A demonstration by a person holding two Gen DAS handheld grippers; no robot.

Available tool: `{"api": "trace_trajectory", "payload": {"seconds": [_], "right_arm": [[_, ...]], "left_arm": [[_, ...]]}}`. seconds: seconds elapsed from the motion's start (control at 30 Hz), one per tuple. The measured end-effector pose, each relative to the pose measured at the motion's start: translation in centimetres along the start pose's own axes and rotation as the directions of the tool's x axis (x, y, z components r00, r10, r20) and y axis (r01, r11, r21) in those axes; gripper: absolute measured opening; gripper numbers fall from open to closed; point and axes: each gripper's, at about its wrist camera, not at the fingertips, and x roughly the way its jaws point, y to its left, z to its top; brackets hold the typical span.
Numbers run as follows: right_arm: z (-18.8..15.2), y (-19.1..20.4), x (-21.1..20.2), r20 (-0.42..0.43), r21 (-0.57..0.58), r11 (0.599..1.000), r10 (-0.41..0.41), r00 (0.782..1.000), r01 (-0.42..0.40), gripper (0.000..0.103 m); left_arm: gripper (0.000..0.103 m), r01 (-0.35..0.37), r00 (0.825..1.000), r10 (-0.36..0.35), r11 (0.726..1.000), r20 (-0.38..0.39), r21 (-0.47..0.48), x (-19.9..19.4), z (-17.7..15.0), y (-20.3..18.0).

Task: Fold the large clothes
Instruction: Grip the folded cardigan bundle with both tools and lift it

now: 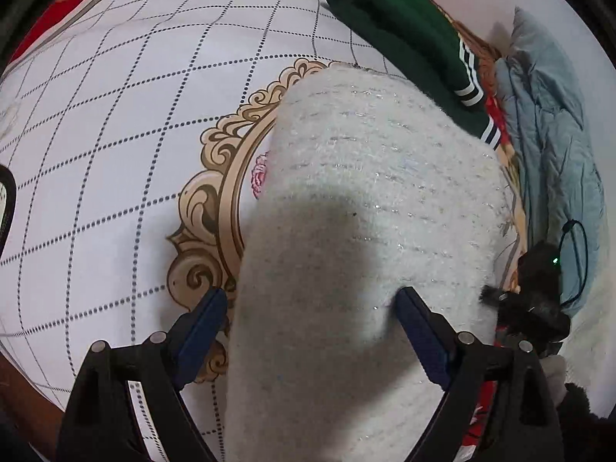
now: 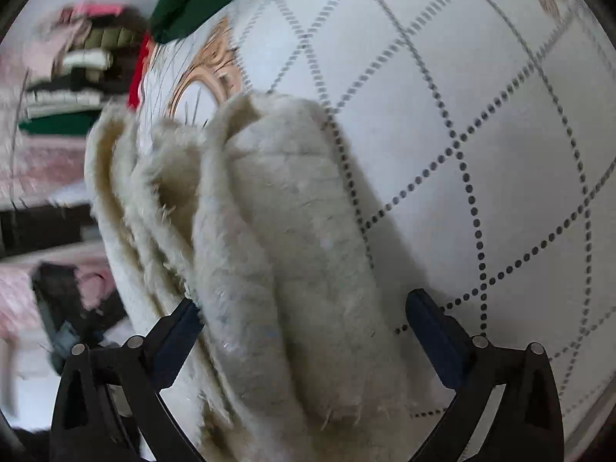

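Left wrist view — fuzzy cream knit garment (image 1: 369, 200), folded, on quilted bedspread (image 1: 115, 134)

White fuzzy knit garment (image 1: 365, 200) showing glinting threads, looking shaggy; printed bed sheet (image 1: 115, 134) lying smooth, matt; dark green knit garment (image 1: 404, 30) looking soft; black plastic fingers (image 2: 435, 331) appearing matt.

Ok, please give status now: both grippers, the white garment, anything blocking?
Left gripper open, straddling the white sweater. Right gripper open over its folded edge. Green garment nearby, not blocking.
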Motion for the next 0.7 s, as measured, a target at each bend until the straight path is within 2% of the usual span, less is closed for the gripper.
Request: {"api": "trace_trajectory", "payload": {"seconds": [0.07,0.1,0.13,0.17,0.2,0.27,0.33,0.37,0.43,0.47,0.5,0.53,0.63,0.7], "right_arm": [[0.1,-0.2,-1.3,0.020,0.032,0.998,0.049,0.999,-0.049,0.102],[0.2,-0.1,-2.1,0.041,0.029,0.999,0.045,0.998,-0.046,0.100],[0.5,-0.2,-2.8,0.061,0.020,0.999,0.031,0.998,-0.032,0.090],[0.5,-0.5,-3.3,0.071,0.020,1.000,0.013,0.997,-0.015,0.049],[0.8,-1.6,-2.8,0.049,0.079,0.997,0.009,0.999,-0.013,0.045],[0.8,-2.9,-2.5,0.052,0.152,0.988,-0.031,0.998,0.023,0.044],[1.2,-3.2,-2.2,0.038,0.176,0.983,-0.054,0.998,0.047,0.045],[1.3,-2.7,-2.3,0.039,0.159,0.986,-0.051,0.998,0.045,0.049],[1.3,-2.5,-3.2,0.046,0.129,0.990,0.052,0.998,-0.058,0.071],[1.3,-2.9,-3.9,0.035,0.127,0.987,0.099,0.994,-0.103,0.093],[1.1,-2.8,-4.0,0.026,0.122,0.981,0.150,0.988,-0.152,0.103],[0.8,-3.3,-3.8,0.004,0.116,0.970,0.217,0.976,-0.216,0.103],[-0.6,-3.8,-2.7,-0.098,0.078,0.953,0.298,0.949,-0.291,0.103],[-0.8,-2.3,-0.9,-0.151,0.042,0.950,0.311,0.938,-0.308,0.103]], "left_arm": [[0.091,-0.024,1.000,0.024,0.999,0.002,0.029,-0.2,0.1,-0.5],[0.091,-0.030,1.000,0.030,0.999,0.002,0.039,-0.1,0.1,-0.5],[0.091,-0.033,0.999,0.033,0.998,0.001,0.045,-0.1,0.1,-0.5],[0.091,-0.034,0.999,0.034,0.998,-0.002,0.046,0.1,0.1,-0.5],[0.091,-0.027,1.000,0.028,0.999,-0.011,0.043,0.2,0.1,-0.5],[0.091,-0.024,0.999,0.025,0.999,-0.020,0.041,0.5,0.3,-0.6],[0.091,-0.049,0.999,0.050,0.998,-0.018,0.051,0.5,0.5,-0.9],[0.091,-0.058,0.998,0.059,0.997,-0.014,0.060,0.4,0.5,-1.0],[0.091,-0.054,0.998,0.055,0.996,-0.016,0.064,0.5,0.7,-0.9],[0.091,-0.040,0.999,0.041,0.997,-0.019,0.062,0.6,0.8,-0.8],[0.091,-0.026,0.999,0.027,0.998,-0.020,0.062,0.8,0.9,-0.6],[0.091,-0.015,1.000,0.016,0.998,-0.021,0.062,0.9,0.9,-0.5],[0.097,0.018,1.000,-0.016,0.998,-0.024,0.055,1.6,1.0,-0.2],[0.097,0.040,0.999,-0.038,0.998,-0.033,0.039,2.0,1.0,0.0]]}}
